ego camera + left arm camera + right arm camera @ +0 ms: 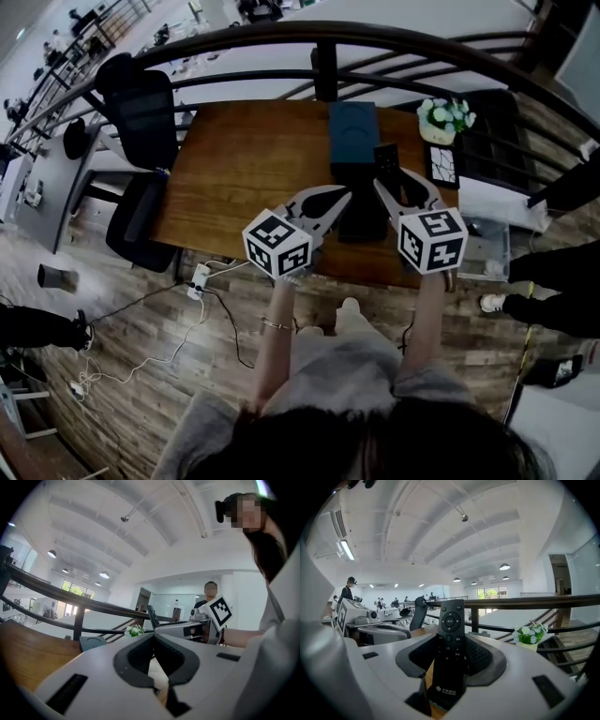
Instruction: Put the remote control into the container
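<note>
Black slim remote control [451, 620] clamped upright between right gripper [455, 652] jaws, buttons facing camera. Held over brown wooden table [244, 169], just beside right edge of dark teal rectangular container [352, 131]. Left gripper [153, 640] jaws closed tip to tip, nothing between them, near container's near end. White potted flowers [445, 117] at table's far right corner.

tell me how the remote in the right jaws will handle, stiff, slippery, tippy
The remote looks like a rigid plastic bar, so it probably won't flex. Its casing looks smooth, so it might slide if the right gripper loosens. Held near its middle, it likely won't swing much.
</note>
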Tool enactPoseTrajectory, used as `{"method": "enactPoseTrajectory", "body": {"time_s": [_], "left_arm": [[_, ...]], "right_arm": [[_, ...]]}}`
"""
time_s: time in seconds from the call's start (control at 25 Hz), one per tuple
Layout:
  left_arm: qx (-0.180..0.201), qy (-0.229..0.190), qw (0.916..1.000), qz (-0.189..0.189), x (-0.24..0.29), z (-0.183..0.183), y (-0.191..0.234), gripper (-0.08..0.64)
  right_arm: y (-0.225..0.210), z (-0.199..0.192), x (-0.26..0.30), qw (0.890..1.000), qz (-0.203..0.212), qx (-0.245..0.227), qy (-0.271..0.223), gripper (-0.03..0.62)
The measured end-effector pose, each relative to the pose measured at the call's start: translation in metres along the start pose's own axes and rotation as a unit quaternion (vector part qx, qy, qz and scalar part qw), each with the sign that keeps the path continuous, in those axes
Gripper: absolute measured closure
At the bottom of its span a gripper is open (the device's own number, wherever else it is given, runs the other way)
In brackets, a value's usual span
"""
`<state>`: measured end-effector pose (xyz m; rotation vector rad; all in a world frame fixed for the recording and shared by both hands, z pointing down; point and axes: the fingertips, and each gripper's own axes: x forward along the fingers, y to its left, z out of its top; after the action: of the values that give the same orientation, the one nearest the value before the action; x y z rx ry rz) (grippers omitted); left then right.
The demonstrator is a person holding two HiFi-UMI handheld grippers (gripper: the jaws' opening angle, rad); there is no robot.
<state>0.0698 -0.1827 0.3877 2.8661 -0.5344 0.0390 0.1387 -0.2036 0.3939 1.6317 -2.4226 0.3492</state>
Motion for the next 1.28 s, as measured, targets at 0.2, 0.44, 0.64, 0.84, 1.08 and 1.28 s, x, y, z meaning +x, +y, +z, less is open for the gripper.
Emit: {"method": "enactPoseTrajectory", "body": {"time_s": [0.2,0.44,0.64,0.84,1.08,1.28], "left_arm": [[-0.011,0.002,0.9996,0.026,0.008,-0.006,0.015,0.557],[-0.023,0.006,0.9989,0.04,0.016,-0.017,0.022,0.557],[-0.042,0.022,0.9978,0.046,0.019,-0.032,0.033,0.557],[-0.068,0.04,0.9957,0.048,0.016,-0.049,0.052,0.557],[-0.103,0.065,0.9913,0.05,0.015,-0.078,0.072,0.557],[-0.121,0.078,0.9883,0.051,0.02,-0.094,0.08,0.557]], "right_arm": [[-0.009,-0.004,0.015,1.0,0.022,-0.002,0.013,0.399],[-0.015,-0.01,0.029,0.999,0.038,-0.003,0.027,0.398],[-0.015,-0.025,0.043,0.998,0.047,0.006,0.05,0.398],[-0.013,-0.043,0.067,0.995,0.042,0.02,0.089,0.398],[-0.015,-0.069,0.088,0.99,0.034,0.04,0.13,0.398],[-0.023,-0.092,0.099,0.985,0.028,0.05,0.164,0.398]]}}
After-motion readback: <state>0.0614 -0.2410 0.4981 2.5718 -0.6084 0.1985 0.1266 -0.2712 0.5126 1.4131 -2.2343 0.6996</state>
